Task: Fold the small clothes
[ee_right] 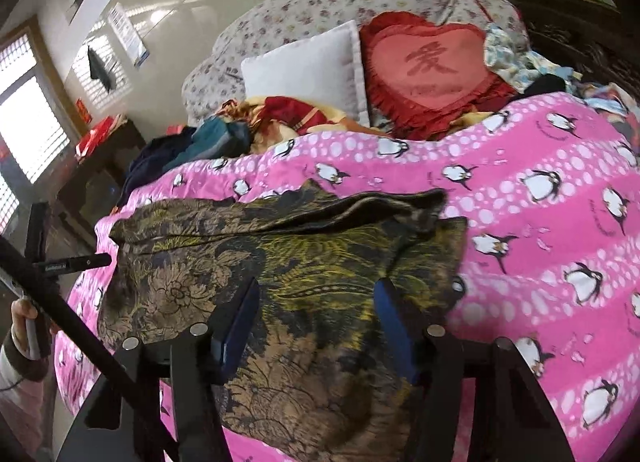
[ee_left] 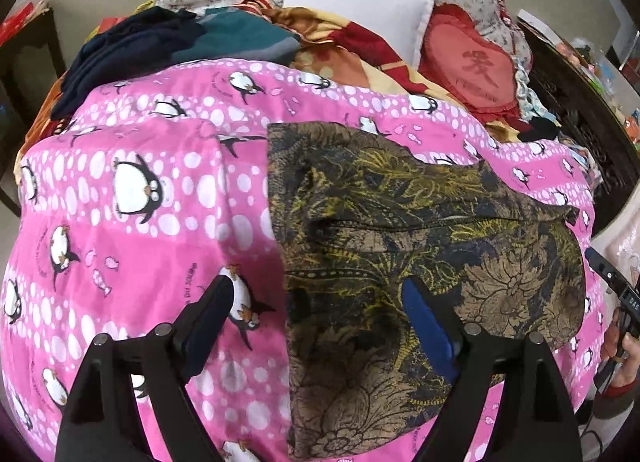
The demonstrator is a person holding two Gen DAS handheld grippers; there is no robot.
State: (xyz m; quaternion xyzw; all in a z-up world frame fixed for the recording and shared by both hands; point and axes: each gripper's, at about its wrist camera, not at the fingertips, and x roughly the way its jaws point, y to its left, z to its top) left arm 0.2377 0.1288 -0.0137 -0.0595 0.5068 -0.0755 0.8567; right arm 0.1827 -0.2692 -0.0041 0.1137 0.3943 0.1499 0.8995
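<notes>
A small dark garment with a gold and brown flower print [ee_left: 400, 246] lies partly folded on the pink penguin quilt [ee_left: 140, 189]. My left gripper [ee_left: 316, 302] is open just above the garment's near left edge, one finger over the quilt, one over the cloth. In the right wrist view the same garment [ee_right: 288, 262] lies on the quilt [ee_right: 540, 201] with a folded flap along its far side. My right gripper [ee_right: 316, 302] is open and hovers over the garment's near middle, holding nothing.
Behind the quilt lie a pile of dark blue and teal clothes [ee_left: 160, 41], a white pillow [ee_left: 360, 5], a red heart cushion [ee_right: 432, 65] and a flowered bolster [ee_right: 300, 9]. Dark wooden furniture [ee_left: 580, 113] stands at the right, a side table [ee_right: 100, 149] at the left.
</notes>
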